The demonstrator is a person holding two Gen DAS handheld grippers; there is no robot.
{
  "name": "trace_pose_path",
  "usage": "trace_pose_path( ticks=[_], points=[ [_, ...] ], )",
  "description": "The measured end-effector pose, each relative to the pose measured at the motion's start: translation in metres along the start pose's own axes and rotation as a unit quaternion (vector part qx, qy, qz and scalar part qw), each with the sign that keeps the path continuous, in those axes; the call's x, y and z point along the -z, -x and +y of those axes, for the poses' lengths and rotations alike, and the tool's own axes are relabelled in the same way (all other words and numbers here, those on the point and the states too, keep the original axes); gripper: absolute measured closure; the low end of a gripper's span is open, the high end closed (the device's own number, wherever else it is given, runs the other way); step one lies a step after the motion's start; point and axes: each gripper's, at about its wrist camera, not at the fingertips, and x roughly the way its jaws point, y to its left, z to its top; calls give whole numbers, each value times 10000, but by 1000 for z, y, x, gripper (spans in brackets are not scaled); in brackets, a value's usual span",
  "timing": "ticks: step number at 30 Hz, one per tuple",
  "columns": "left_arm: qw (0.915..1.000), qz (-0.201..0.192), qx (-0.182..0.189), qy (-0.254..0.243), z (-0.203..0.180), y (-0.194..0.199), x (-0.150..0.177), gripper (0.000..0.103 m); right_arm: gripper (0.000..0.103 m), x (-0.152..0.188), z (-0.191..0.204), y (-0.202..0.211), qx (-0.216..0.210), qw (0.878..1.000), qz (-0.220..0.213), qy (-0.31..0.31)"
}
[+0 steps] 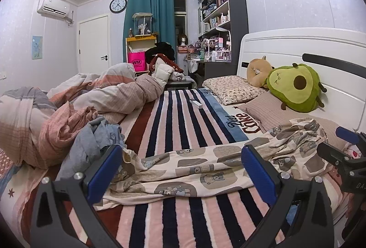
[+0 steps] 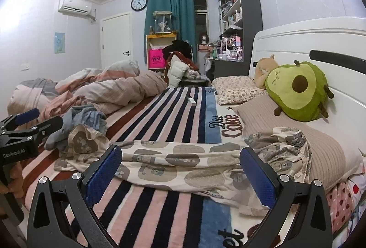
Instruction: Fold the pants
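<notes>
A bedroom bed is covered by a striped blanket [image 1: 183, 115]. Ahead of the left gripper [image 1: 183, 174], jaws spread wide and empty, bear-print pants [image 1: 194, 170] lie crosswise, long axis left to right. The right gripper [image 2: 180, 177] is likewise spread, pants just beyond its fingertips.

The pants [image 1: 194, 170] lie across the blanket [image 1: 178, 115], quilt [image 1: 91, 97] left, pillows [image 1: 231, 89] right.
</notes>
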Motion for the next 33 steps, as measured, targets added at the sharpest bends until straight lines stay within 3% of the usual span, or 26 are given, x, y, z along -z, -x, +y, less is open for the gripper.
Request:
trace_pose_path(
  ticks=[22, 33],
  points=[
    [10000, 44, 46, 7, -6, 3, 0, 1, 0, 0, -8, 5, 12, 9998, 80, -180],
    [9996, 213, 138, 84, 0, -16, 8, 1, 1, 6, -13, 2, 638, 9975, 42, -305]
  ],
)
